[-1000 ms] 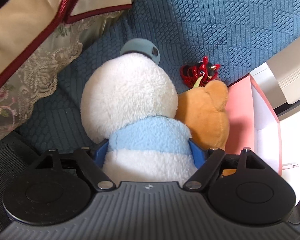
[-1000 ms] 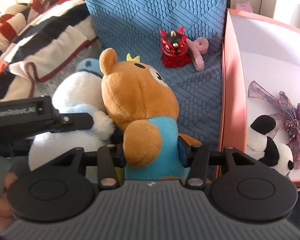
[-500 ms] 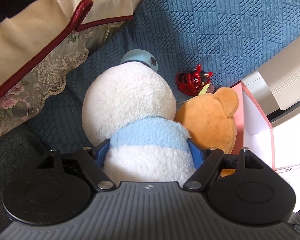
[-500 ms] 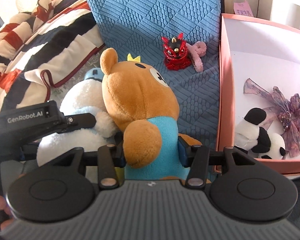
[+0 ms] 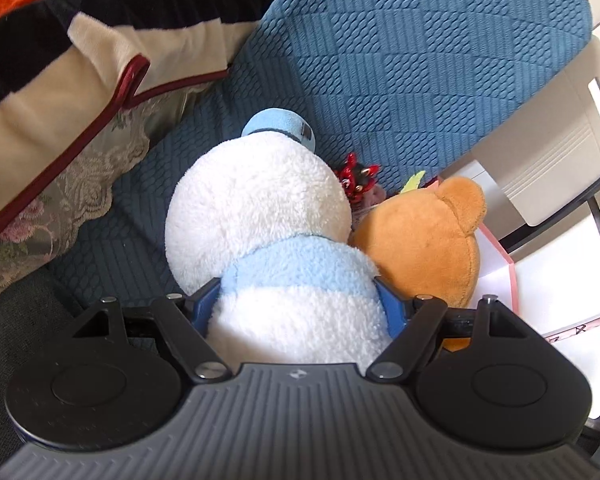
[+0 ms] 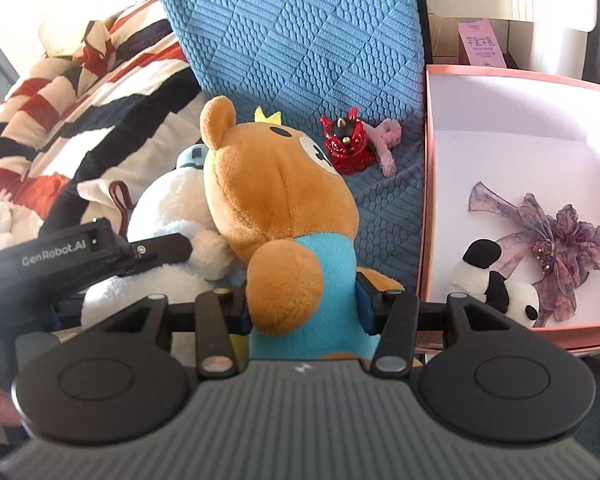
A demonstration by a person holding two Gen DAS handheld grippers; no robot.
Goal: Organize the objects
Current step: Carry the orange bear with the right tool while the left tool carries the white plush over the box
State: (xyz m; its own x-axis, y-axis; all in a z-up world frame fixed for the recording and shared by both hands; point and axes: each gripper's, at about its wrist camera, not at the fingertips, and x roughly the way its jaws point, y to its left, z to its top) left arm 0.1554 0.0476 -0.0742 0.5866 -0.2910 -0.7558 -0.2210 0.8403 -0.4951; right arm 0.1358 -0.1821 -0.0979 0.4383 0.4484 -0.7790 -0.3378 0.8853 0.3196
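Left claw (image 5: 298,308): my jaws, spread wide, clamp the white plush (image 5: 260,216) at its blue waist, frame centre.
Right claw (image 6: 302,304): half-closed on the brown bear (image 6: 276,200), squeezing its soft torso.
Goal, I judge: pink box (image 6: 424,184), right edge, rigid card, 2 items inside.

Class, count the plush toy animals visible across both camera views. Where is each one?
3. A white plush in the left gripper, a brown bear in the right gripper, a panda inside the pink box. Others may be hidden.
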